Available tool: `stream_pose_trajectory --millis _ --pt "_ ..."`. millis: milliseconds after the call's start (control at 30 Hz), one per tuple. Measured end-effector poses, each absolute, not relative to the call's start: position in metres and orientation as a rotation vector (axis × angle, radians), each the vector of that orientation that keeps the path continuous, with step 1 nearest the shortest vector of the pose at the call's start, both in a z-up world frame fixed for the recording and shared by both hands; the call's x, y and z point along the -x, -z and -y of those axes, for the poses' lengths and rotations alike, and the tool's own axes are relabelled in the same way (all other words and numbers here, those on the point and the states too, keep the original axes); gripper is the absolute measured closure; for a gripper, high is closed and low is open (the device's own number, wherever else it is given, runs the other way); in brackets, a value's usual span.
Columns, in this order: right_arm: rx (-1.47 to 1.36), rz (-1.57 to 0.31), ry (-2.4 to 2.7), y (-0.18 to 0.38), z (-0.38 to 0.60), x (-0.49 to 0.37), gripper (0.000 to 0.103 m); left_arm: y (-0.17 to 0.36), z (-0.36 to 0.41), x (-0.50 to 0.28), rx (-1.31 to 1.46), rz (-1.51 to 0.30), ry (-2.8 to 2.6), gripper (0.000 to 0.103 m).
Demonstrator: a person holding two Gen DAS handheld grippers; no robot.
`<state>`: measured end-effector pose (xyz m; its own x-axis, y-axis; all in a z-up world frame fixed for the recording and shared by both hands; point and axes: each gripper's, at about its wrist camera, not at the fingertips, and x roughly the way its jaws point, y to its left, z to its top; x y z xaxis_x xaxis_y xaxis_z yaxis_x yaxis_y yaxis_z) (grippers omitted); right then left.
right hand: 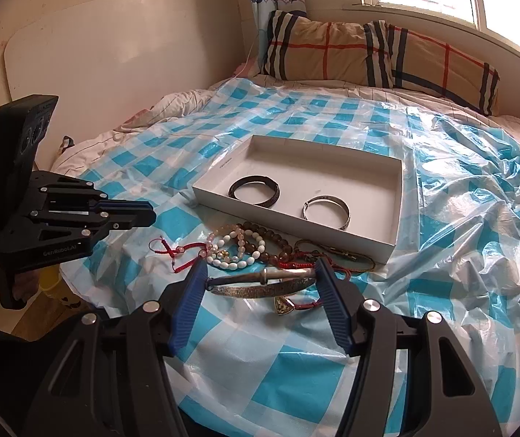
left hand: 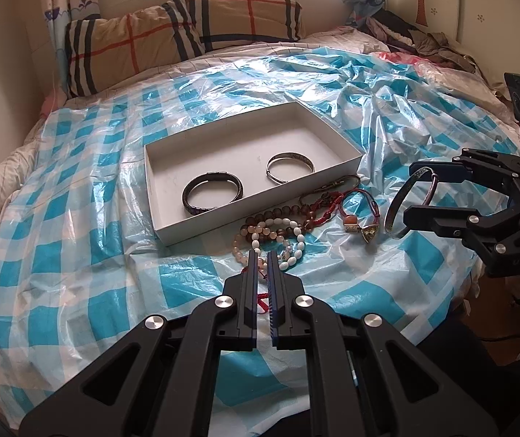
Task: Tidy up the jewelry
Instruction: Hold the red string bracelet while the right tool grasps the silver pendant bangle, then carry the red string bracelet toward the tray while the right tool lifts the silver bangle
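- Lettering shows in the left wrist view only on the right hand-held gripper (left hand: 411, 195) at 3 o'clock, too small and turned to read.
- Left hand-held gripper (left hand: 262, 258) at 6 o'clock: jaws nearly together, pinching a red cord bracelet (left hand: 264, 300) that trails between the fingers.
- White cardboard box (left hand: 172, 235), shallow and rectangular, lies at the centre on a glossy blue-checked plastic sheet (left hand: 78, 218) over the bed; inside it, a dark braided bangle (left hand: 212, 193) and a silver bangle (left hand: 290, 167).
- Bead bracelets (left hand: 278, 233), round and oval, white, peach and brown, lie just beyond the left fingertips, at the box's near wall.
- In the right wrist view, "GenRobot.AI" is printed on the left hand-held gripper's (right hand: 149, 215) body at 9 o'clock.
- Right hand-held gripper (right hand: 260, 273) at 6 o'clock: jaws about half open, clamped across an engraved metal bangle (right hand: 263, 282) that spans pad to pad.
- A triangular pendant (right hand: 281, 306) lies just beneath that bangle.
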<state>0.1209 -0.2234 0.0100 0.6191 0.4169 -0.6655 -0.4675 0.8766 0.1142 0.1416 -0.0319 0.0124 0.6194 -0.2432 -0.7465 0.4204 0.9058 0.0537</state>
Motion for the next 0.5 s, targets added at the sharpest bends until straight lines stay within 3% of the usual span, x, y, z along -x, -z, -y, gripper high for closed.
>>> stream_pose_trajectory --millis 500 --pt "0.041 -0.71 -0.5 -0.015 0.228 -0.13 0.044 -0.024 0.027 -0.155 -0.143 -0.807 0.409 0.098"
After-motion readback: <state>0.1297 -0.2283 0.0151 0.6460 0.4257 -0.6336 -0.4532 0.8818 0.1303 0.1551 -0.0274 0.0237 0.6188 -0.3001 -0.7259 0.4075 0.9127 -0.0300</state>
